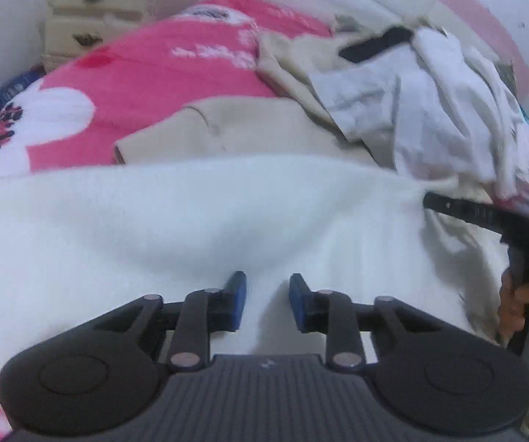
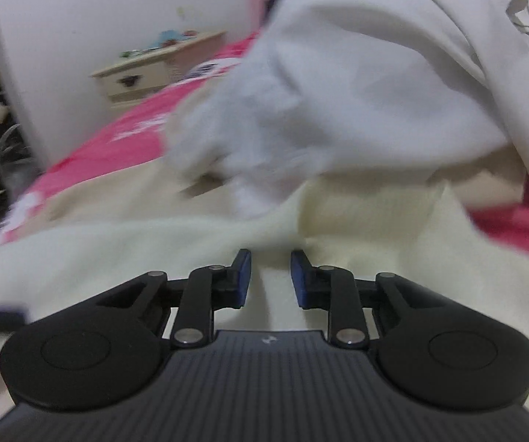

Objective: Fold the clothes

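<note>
A white fleecy garment [image 1: 191, 221] lies spread across the bed and fills the lower left wrist view. My left gripper [image 1: 267, 300] hovers over it with its blue pads apart; only flat cloth shows in the gap. A beige garment [image 1: 249, 129] lies just beyond it. A heap of white and grey clothes [image 1: 430, 103] sits at the back right. In the right wrist view my right gripper [image 2: 270, 278] stands over cream cloth [image 2: 338, 221], pads apart, with a soft ridge of the cloth in the gap. The clothes heap [image 2: 338, 73] looms close ahead, blurred.
The bed carries a pink flowered cover [image 1: 154, 70]. A cream nightstand [image 1: 91, 11] stands at the far left by the wall. A person's hand [image 1: 518, 294] grips a black tool handle at the right edge. A white wall [image 2: 98, 18] rises behind the bed.
</note>
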A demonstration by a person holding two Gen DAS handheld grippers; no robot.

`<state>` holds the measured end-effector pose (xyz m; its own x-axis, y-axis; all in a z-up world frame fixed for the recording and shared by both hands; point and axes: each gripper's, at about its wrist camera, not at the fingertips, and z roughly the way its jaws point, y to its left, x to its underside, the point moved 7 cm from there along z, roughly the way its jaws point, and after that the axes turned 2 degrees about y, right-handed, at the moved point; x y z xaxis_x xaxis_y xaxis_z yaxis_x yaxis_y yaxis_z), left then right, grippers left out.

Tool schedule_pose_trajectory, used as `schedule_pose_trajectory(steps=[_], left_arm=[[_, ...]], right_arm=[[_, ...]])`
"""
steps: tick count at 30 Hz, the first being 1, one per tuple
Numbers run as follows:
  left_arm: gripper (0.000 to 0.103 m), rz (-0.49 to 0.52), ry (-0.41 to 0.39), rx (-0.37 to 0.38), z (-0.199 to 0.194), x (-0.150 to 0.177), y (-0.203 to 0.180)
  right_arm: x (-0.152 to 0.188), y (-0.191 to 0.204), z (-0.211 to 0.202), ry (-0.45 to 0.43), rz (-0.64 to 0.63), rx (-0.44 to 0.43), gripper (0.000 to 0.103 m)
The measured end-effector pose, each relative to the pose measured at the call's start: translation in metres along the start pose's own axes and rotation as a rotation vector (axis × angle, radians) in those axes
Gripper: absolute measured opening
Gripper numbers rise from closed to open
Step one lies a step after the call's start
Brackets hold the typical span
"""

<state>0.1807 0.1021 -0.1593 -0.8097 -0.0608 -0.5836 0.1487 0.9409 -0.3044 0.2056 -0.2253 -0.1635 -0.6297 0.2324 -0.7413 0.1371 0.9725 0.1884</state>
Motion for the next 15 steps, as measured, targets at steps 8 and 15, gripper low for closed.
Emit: schedule_pose_trajectory(steps=[8,15], left_arm=[[0.034,0.132,-0.106,-0.031,-0.025,-0.011,-0.028],[0.036,0.143,-0.077,-0.050,0.012,-0.018,-0.076]], right_arm=[[-0.005,-0.061,-0.063,-0.065,0.346,-0.103,0.022],[0.070,-0.123,-0.150,-0.036,0.371,0.053,0.022]])
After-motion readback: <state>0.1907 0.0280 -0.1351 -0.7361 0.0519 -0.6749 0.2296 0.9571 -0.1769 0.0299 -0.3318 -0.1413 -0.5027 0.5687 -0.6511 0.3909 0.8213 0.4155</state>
